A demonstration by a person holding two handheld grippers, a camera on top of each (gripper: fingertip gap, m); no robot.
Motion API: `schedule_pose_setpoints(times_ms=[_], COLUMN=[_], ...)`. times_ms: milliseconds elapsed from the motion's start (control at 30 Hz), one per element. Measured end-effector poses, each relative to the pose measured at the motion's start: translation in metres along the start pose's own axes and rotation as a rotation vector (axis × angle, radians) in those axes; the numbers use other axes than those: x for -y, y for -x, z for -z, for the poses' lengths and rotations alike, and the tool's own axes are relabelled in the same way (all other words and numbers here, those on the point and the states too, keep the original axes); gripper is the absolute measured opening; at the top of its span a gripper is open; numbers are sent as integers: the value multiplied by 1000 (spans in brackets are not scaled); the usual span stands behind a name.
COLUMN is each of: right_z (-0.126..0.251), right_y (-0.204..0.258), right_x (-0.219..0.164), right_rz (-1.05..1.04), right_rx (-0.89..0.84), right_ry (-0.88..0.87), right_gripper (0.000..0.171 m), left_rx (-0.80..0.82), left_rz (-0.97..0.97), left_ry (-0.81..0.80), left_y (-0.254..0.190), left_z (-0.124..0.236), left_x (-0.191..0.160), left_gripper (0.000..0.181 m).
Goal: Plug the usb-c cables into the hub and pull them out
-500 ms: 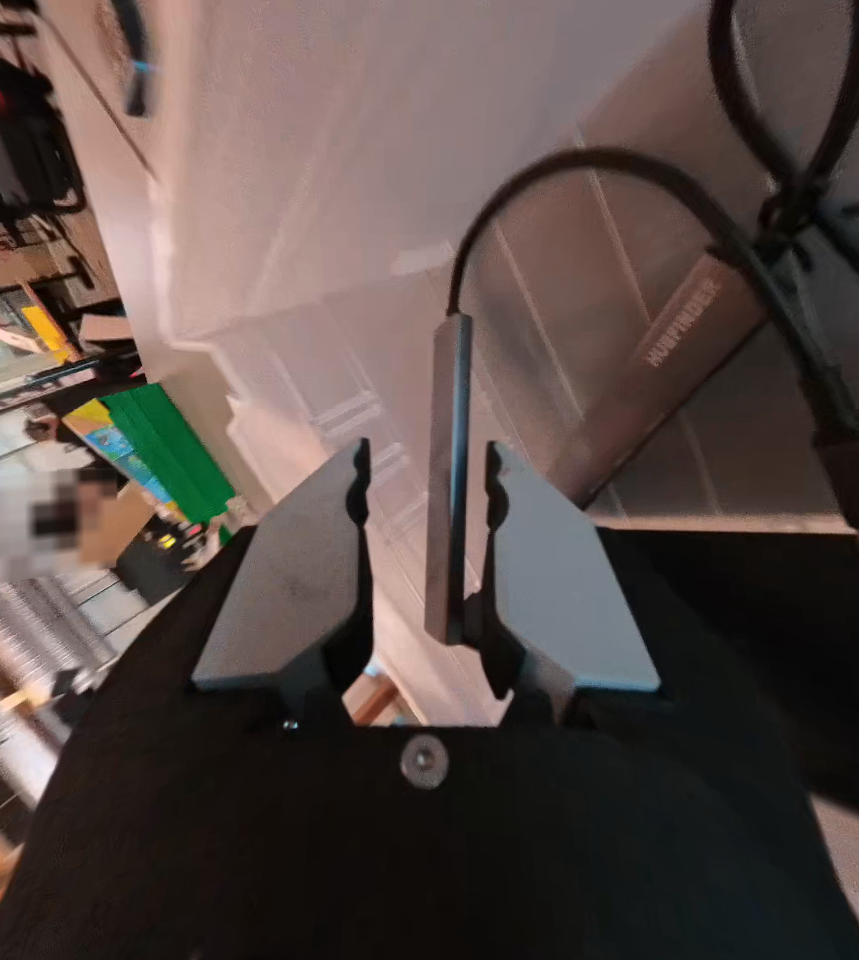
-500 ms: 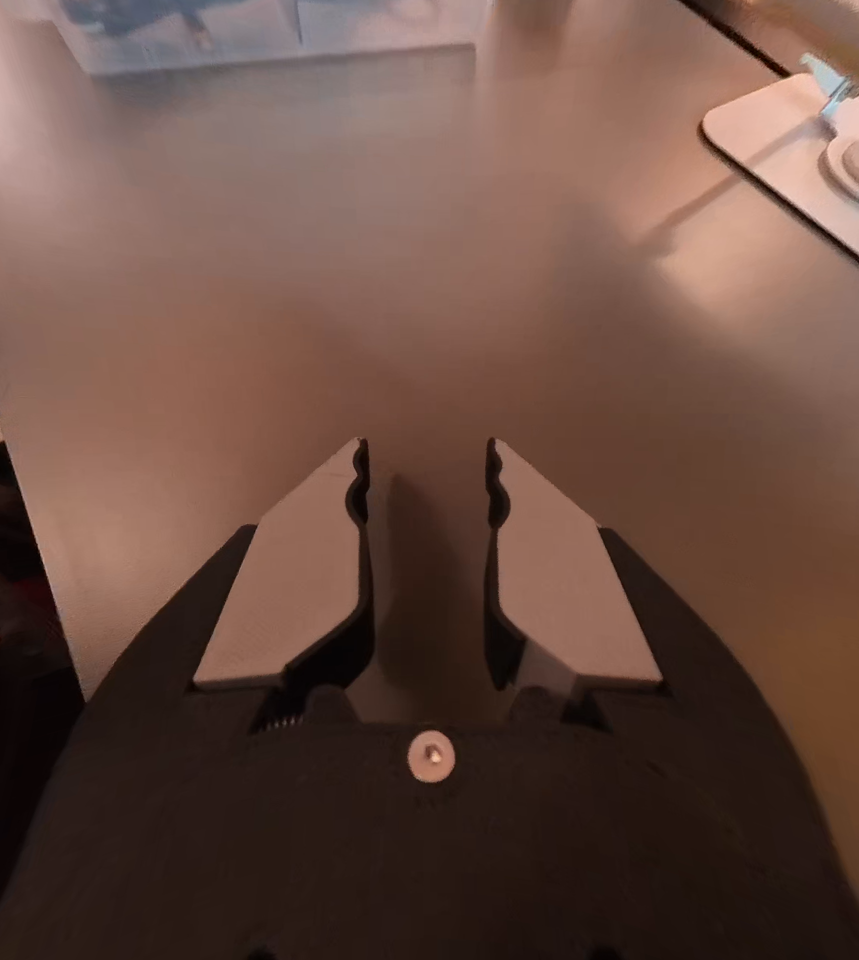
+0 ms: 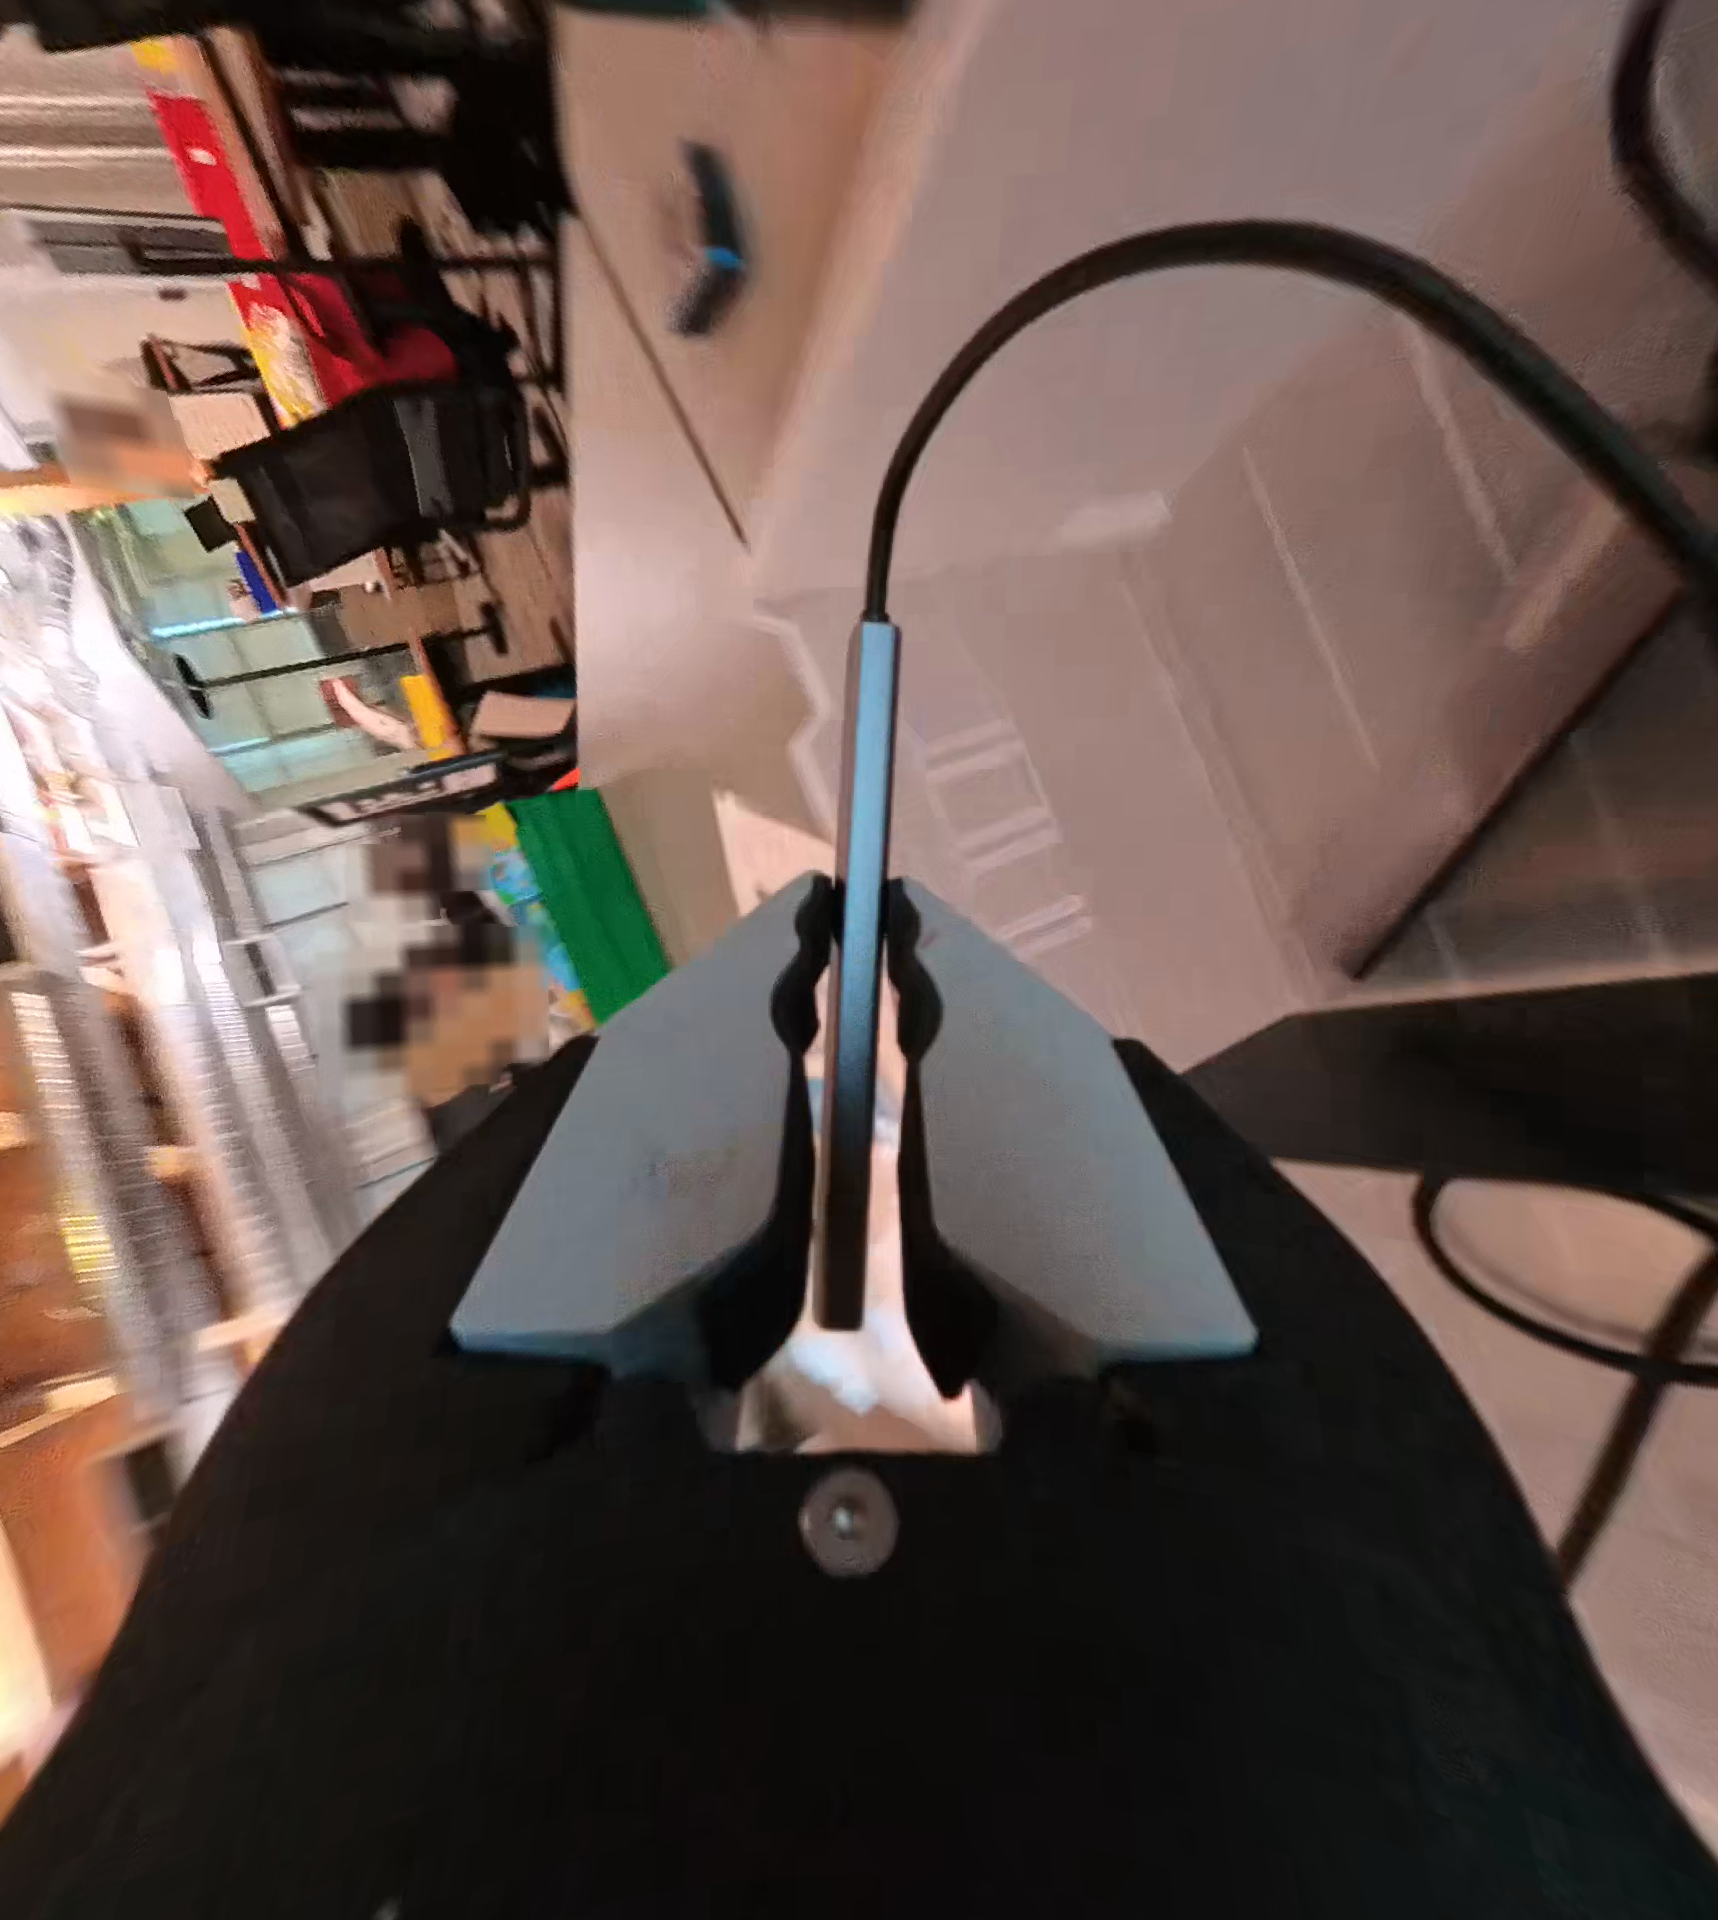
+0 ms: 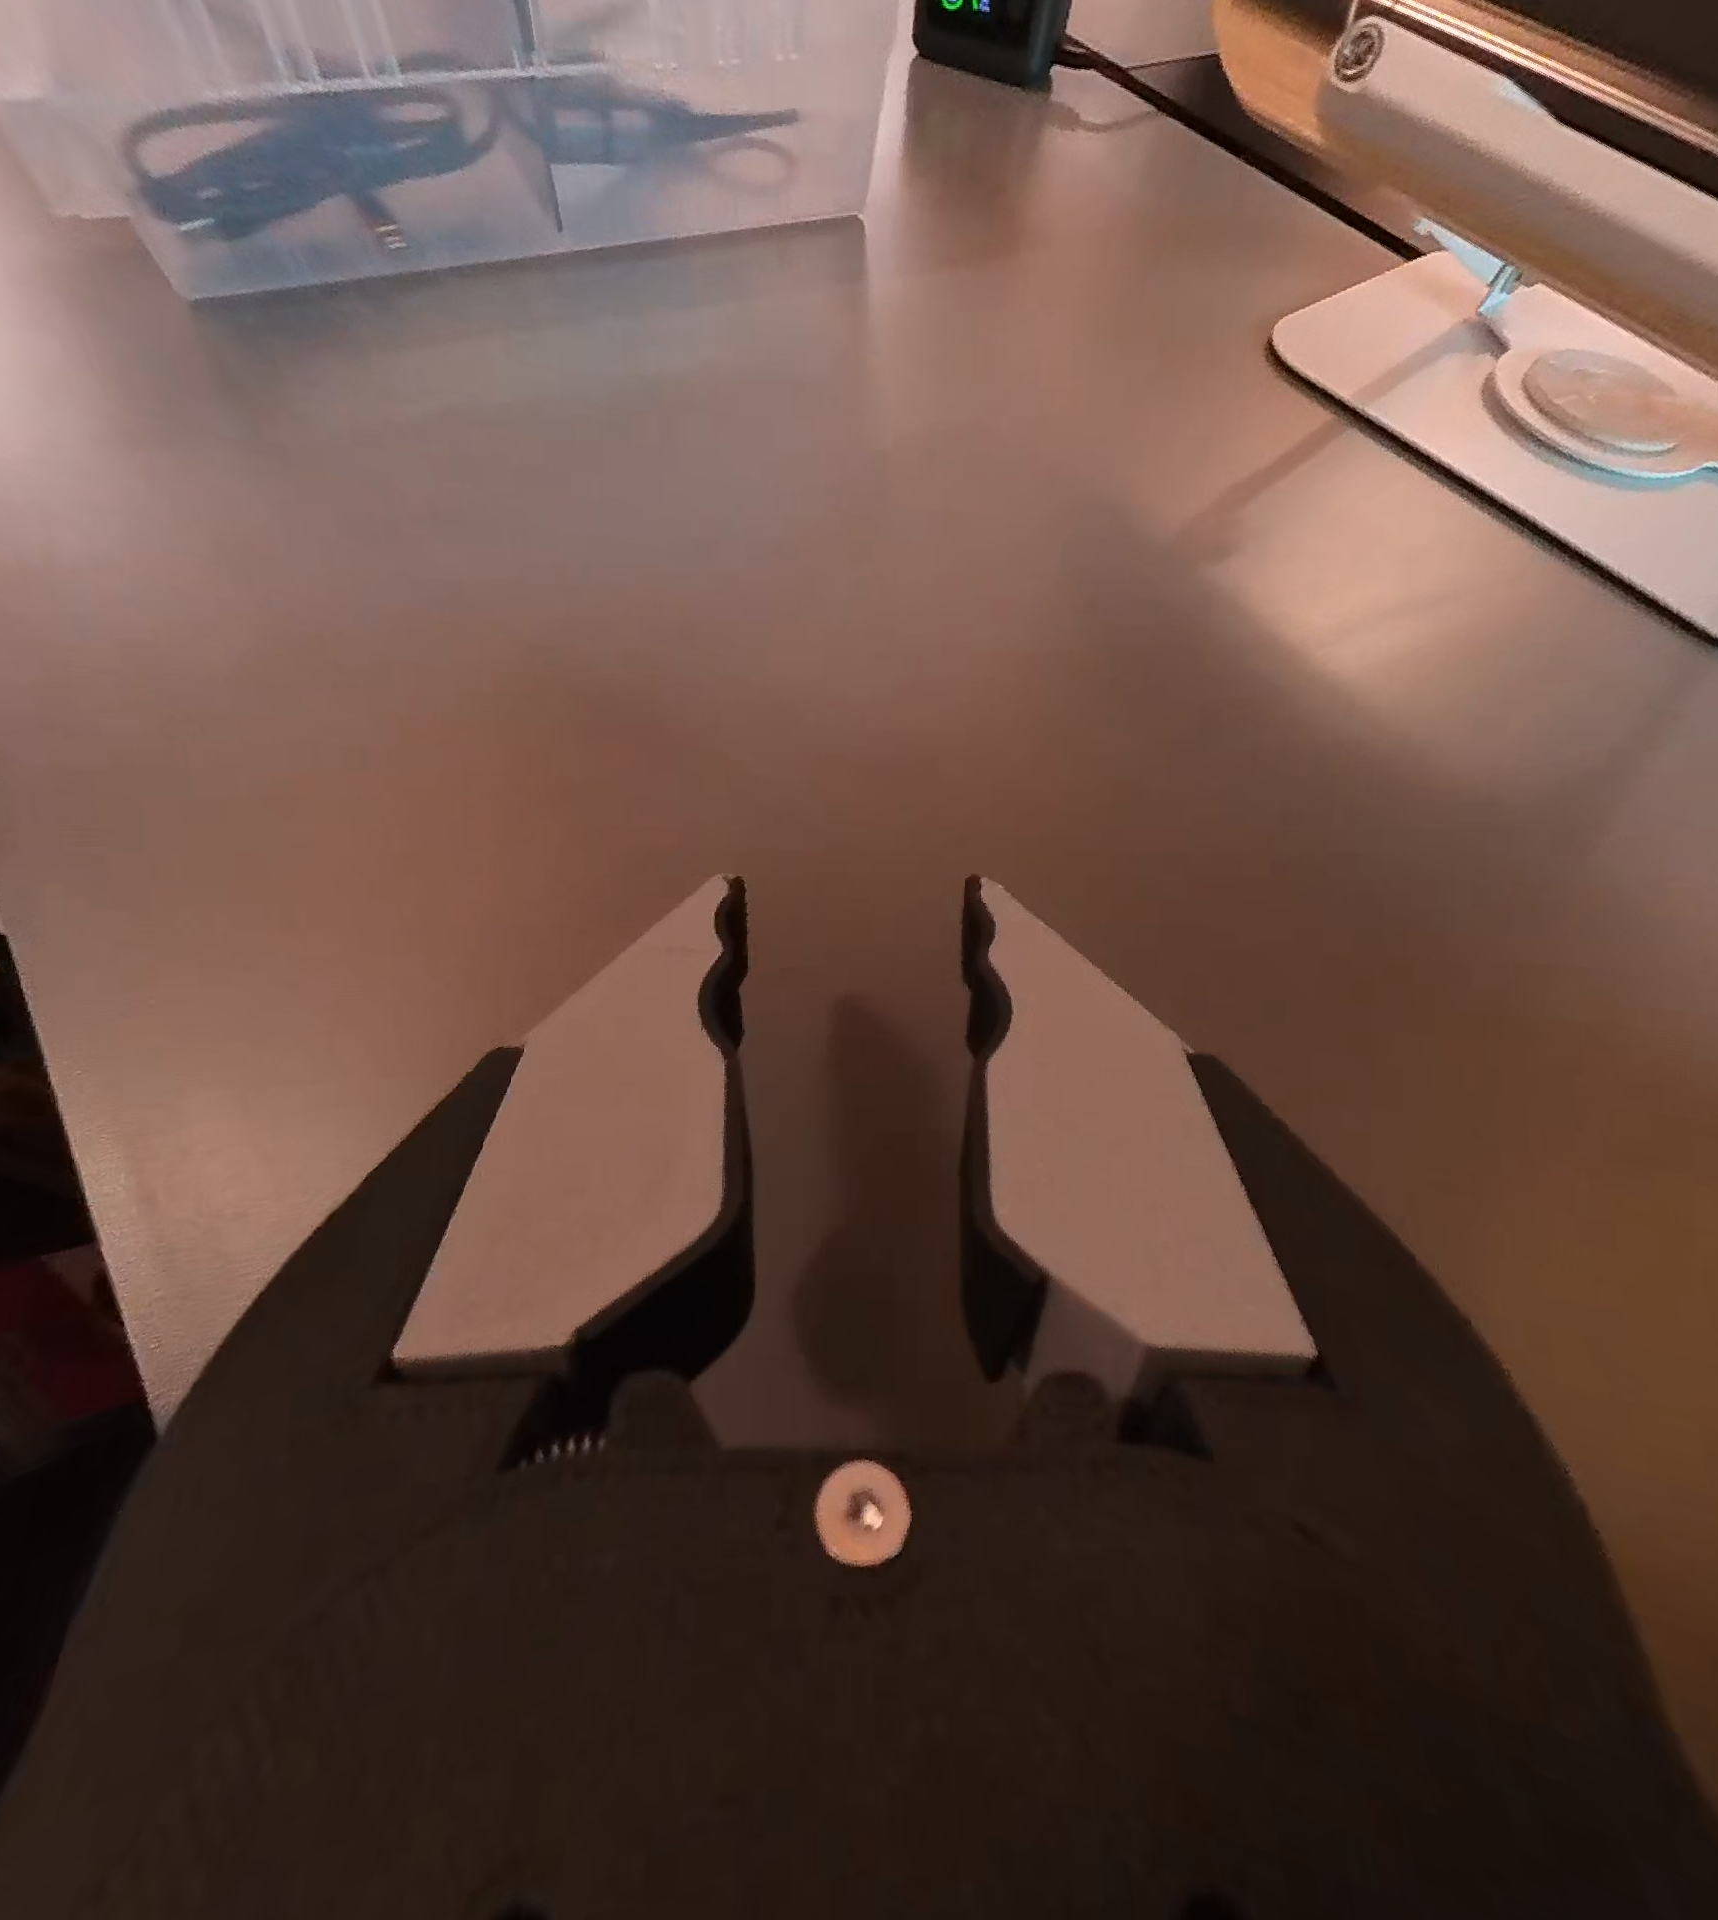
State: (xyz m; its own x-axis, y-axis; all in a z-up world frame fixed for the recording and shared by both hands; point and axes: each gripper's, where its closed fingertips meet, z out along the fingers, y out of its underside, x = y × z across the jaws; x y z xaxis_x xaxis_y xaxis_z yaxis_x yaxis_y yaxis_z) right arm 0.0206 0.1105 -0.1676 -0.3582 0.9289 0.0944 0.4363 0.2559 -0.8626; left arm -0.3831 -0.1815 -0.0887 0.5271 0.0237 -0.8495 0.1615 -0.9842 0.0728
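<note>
Gripping the hub (image 3: 860, 935) edge-on, left jaws clenched (right jaws released, empty).

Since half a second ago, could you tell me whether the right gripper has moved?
Yes. The right gripper has drawn back over the table: the clear box of cables and the white stand now show more fully.

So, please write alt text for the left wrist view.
The left tool is shut on a slim grey hub, held edge-on between its fingers. A black cable arcs from the hub's far end toward the right, over a pale desk; the background is blurred.
</note>
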Motion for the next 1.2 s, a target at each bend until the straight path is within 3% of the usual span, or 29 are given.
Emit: schedule_pose_setpoints(times_ms=[33,133,267,367,467,533,600,733,967,1067,1133,1200], right_z=[0,-1,-1,-2,5,17,35,58,39,42,54,67], right_y=[-1,-3,-1,13,39,54,75,107,81,58,31,-4], right_x=[0,-1,4,14,37,61,88,119,118,116,122,123], right_rz=[4,2,-3,4,-18,-6,14,47,160,205,214,191], right_rx=[-10,-32,-26,54,205,281,382,497,235,101,-21,-181], right_ry=[2,9,-16,-63,-137,-197,-274,-368,-347,-337,-378,-371], right_gripper=[38,39,41,40,40,41,44,33,8,6,6,6], left_rx=[4,-23,-119,-413,-853,-1109,-1283,-1443,-1579,-1511,-1382,-1281], left_rz=[112,437,649,670,646,577,541,482,440,599,782,786], left_ry=[-87,-410,-969,-1435,-1855,-2139,-2310,-2372,-2336,-2247,-2129,-1956], left_y=[13,47,53,11,-45,-77,-100,-134,-152,-142,-128,-126], left_z=[16,82,211,314,397,437,454,461,463,446,419,391], left_x=[3,17,48,74,85,76,72,96,120,134,148,156], left_gripper=[8,7,7,8,8,7,7,8,8,15,20,30])
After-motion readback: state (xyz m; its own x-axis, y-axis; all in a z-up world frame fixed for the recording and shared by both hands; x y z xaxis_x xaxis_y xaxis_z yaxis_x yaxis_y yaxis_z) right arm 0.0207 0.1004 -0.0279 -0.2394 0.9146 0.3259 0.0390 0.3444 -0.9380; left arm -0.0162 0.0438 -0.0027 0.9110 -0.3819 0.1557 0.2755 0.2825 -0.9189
